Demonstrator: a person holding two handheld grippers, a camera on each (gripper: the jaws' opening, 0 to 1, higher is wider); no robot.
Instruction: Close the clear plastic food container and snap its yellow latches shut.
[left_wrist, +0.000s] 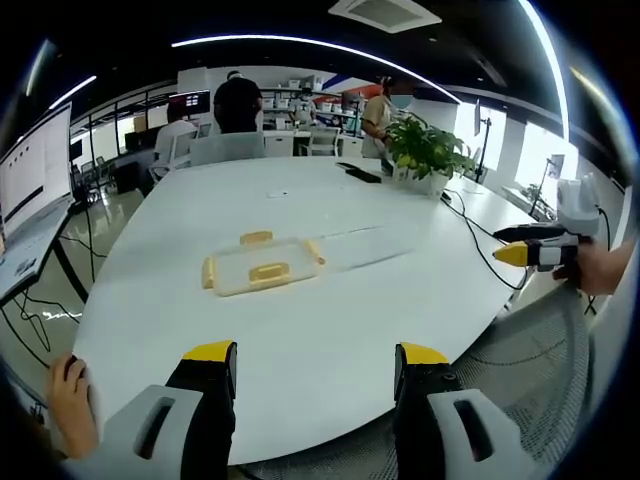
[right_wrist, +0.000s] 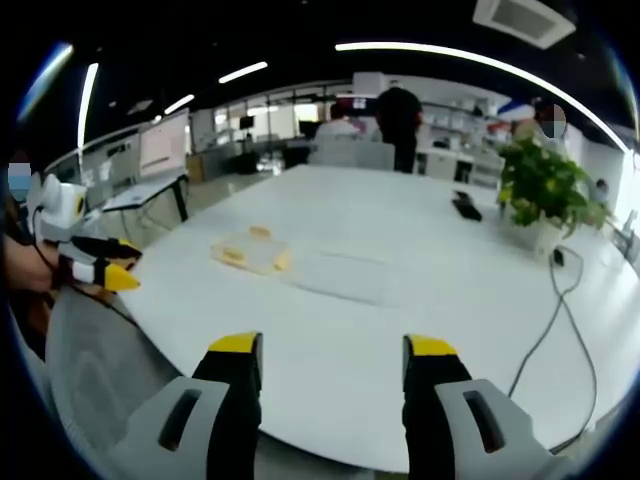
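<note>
While both grippers hang back off the near edge of the white table (left_wrist: 330, 330), the job has not yet begun: the lid (left_wrist: 262, 266) with its yellow latches (left_wrist: 269, 271) lies toward the middle of the table, and the clear container (left_wrist: 370, 243) sits just beside it, toward the side with the potted plant (left_wrist: 425, 152), apparently open. In the left gripper view the left gripper (left_wrist: 316, 362) is released, jaws wide apart with nothing between them; in the right gripper view the right gripper (right_wrist: 334, 355) is likewise spread and empty. The right gripper also shows at the table's edge in the left gripper view, and the left one at the edge in the right gripper view. To do the first step well, I would bring one gripper in low over the table to steady the clear container, since a light plastic tub will likely skate on the smooth top, and use the other to take the lid by a rim, clear of the latches, so they stay free to fold. The container's outline is faint against the white, so approach slowly and line up the corners before pressing down.
</note>
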